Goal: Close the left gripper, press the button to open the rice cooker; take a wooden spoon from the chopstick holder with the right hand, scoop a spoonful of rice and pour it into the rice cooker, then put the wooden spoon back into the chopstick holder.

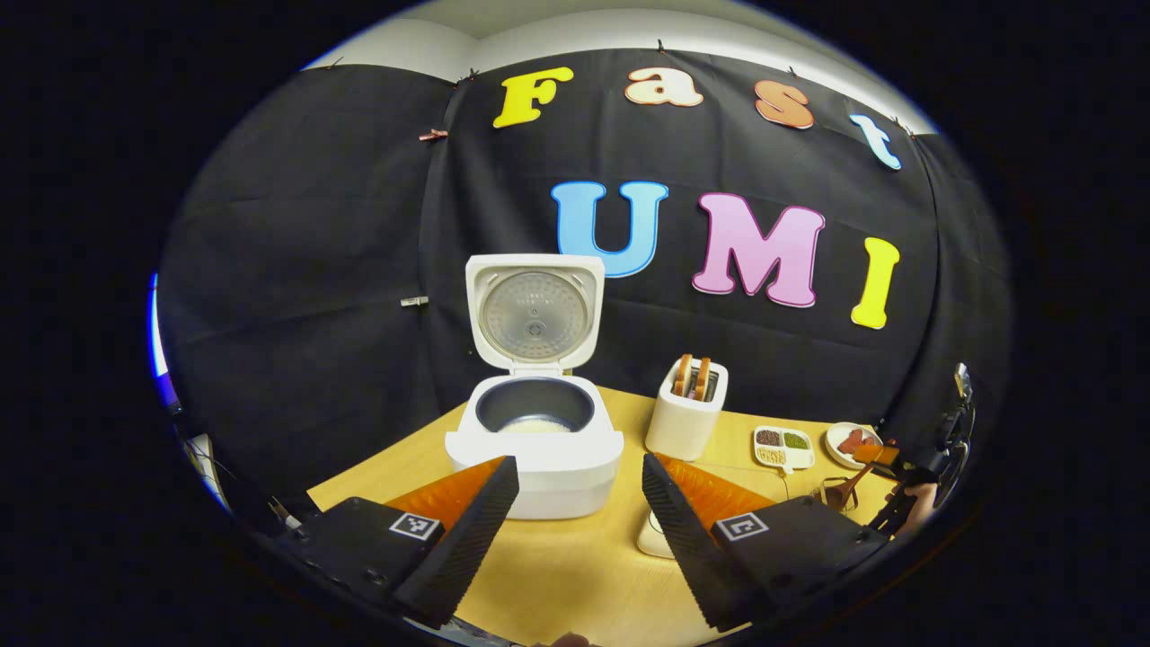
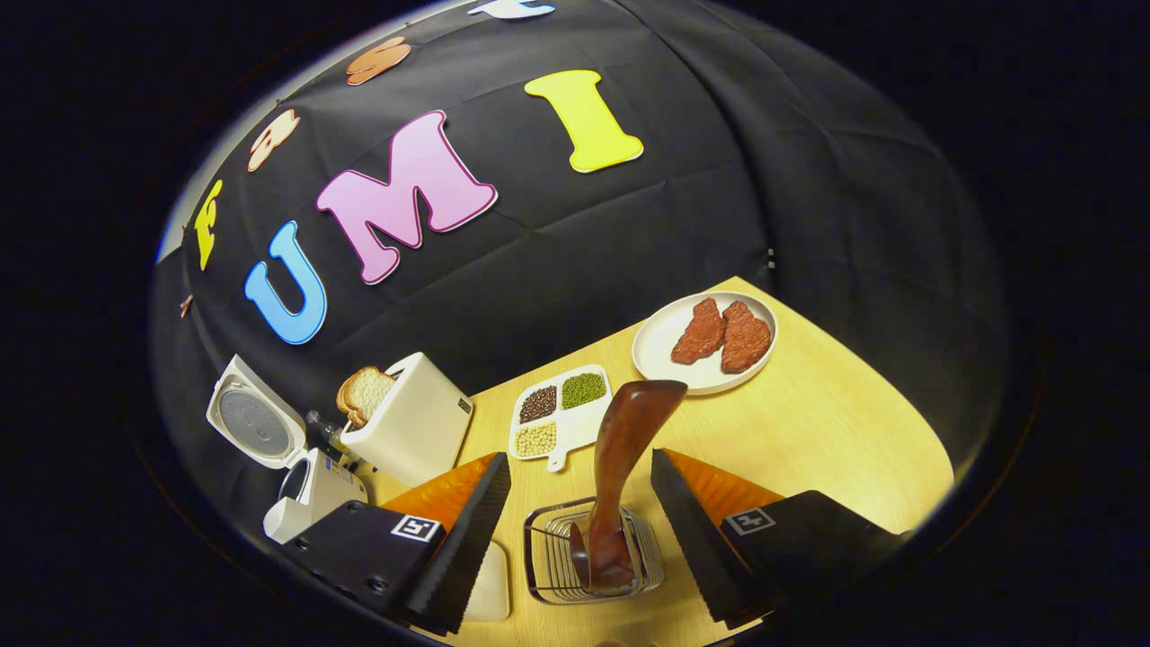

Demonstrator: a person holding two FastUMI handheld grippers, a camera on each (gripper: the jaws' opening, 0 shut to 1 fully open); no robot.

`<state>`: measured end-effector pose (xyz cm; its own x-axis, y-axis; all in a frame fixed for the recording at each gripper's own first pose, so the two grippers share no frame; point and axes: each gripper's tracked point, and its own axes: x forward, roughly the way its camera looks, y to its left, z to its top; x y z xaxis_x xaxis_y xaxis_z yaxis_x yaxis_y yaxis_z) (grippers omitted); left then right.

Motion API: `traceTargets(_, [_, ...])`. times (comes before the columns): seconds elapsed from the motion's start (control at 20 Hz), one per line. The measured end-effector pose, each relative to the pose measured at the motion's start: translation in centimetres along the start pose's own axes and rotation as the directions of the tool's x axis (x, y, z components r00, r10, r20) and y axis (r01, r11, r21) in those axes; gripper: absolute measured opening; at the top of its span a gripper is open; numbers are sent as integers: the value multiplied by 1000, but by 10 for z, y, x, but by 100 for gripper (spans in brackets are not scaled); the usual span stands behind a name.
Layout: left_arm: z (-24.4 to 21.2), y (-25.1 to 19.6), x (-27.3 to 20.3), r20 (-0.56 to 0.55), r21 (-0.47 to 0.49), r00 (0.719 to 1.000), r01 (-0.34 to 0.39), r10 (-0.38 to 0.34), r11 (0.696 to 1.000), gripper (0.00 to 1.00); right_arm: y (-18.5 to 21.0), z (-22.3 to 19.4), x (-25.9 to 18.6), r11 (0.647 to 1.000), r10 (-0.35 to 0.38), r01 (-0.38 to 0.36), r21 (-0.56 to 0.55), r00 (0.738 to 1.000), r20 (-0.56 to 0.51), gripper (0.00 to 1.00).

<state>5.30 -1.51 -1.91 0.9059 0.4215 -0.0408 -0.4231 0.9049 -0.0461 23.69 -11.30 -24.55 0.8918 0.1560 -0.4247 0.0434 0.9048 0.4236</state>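
Rice cooker (image 1: 535, 440) white, lid up, dark inner pot holding pale rice, at back-left of wooden table (image 1: 575, 566). Left gripper (image 1: 579, 503) jaws spread wide, empty. Right gripper (image 2: 579, 508) jaws wide apart, nothing held, either side of wooden spoon (image 2: 624, 467): dark reddish-brown, glossy, standing tilted in wire chopstick holder (image 2: 588, 553). Toaster (image 1: 687, 409) beside cooker.

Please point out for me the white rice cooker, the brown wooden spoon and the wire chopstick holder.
White rice cooker (image 1: 557, 472): left gripper view, on its front wall.
Brown wooden spoon (image 2: 624, 431): right gripper view, on the middle of its handle.
Wire chopstick holder (image 2: 544, 562): right gripper view, on its left wire wall.
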Motion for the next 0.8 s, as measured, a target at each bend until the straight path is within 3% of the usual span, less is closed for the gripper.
traceTargets(0.4, [72, 43, 38, 73, -66, 997, 4, 0, 998, 96, -9, 19, -83, 983, -63, 83, -164, 990, 126, 98])
traceTargets(0.8, [158, 78, 112, 160, -157, 987, 52, -26, 986, 95, 32, 22, -157, 973, -63, 106, -204, 976, 207, 98])
